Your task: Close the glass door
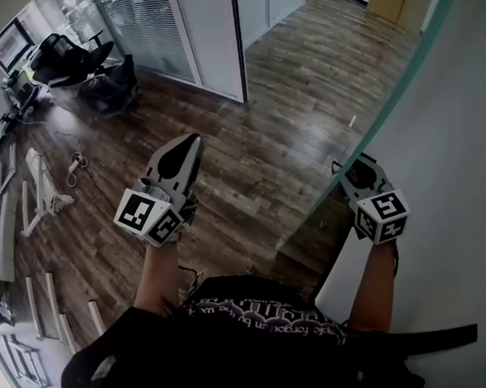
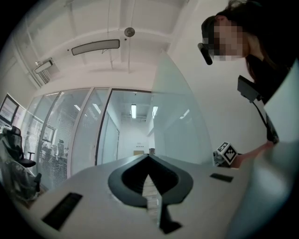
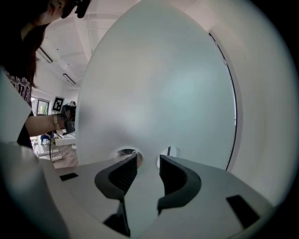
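Wood floor [image 1: 271, 149] underfoot, glazed offices beyond. Door [image 3: 154, 79] at right, standing open, close ahead of right gripper [image 3: 148, 161]: fingers spread, pinching nothing. Left gripper [image 1: 188, 144] over floor, fingers pressed together, empty. Seemingly early: whole swing shut left.

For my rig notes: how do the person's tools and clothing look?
Both the left tool and right tool have pale grey shells with dark inner pads. Each carries a white cube with black square markers. The person wears a black top with white lettering.
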Motion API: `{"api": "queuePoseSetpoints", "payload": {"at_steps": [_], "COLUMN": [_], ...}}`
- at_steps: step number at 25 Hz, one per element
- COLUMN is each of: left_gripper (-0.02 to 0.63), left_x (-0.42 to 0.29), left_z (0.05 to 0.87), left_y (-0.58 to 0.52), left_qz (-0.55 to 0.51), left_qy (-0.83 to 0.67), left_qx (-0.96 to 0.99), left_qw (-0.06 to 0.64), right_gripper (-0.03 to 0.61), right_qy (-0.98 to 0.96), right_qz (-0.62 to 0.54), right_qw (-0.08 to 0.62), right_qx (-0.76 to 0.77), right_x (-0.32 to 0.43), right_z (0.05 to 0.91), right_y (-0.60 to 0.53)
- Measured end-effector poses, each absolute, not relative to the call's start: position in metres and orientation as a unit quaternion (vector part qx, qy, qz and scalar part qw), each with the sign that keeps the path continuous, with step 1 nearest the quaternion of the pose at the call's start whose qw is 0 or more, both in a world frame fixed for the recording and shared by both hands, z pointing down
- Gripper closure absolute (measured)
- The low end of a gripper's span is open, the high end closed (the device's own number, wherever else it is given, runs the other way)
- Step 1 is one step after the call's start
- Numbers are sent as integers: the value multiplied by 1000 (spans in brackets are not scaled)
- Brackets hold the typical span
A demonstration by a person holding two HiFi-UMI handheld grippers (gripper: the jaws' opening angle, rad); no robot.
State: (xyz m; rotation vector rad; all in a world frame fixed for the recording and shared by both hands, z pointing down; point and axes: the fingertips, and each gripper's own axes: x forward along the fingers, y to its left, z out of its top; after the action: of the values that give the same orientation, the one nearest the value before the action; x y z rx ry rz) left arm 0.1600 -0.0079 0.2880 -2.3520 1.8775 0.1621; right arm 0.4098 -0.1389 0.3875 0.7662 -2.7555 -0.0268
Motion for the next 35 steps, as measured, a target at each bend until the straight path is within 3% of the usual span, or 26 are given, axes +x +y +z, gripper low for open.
{"api": "queuePoseSetpoints", "payload": {"at_steps": [9, 22, 35], "left_gripper": [612, 612, 612], "left_x": [141, 101, -39], "left_z": [295, 308, 311], "left_y": [10, 21, -12], "left_qz": [36, 40, 65], "left_qy": [655, 685, 692], "left_qx": [-751, -725, -716], "left_qw": [70, 61, 57], "right_gripper": [450, 456, 457], "right_qy": [-971, -960, -948], "right_qz": [27, 20, 22], "right_qw": [120, 81, 70], "right_qx": [206, 267, 309], "right_x": [375, 317, 200], "right_z": [393, 392, 390], "right_y": [-148, -163, -210]}}
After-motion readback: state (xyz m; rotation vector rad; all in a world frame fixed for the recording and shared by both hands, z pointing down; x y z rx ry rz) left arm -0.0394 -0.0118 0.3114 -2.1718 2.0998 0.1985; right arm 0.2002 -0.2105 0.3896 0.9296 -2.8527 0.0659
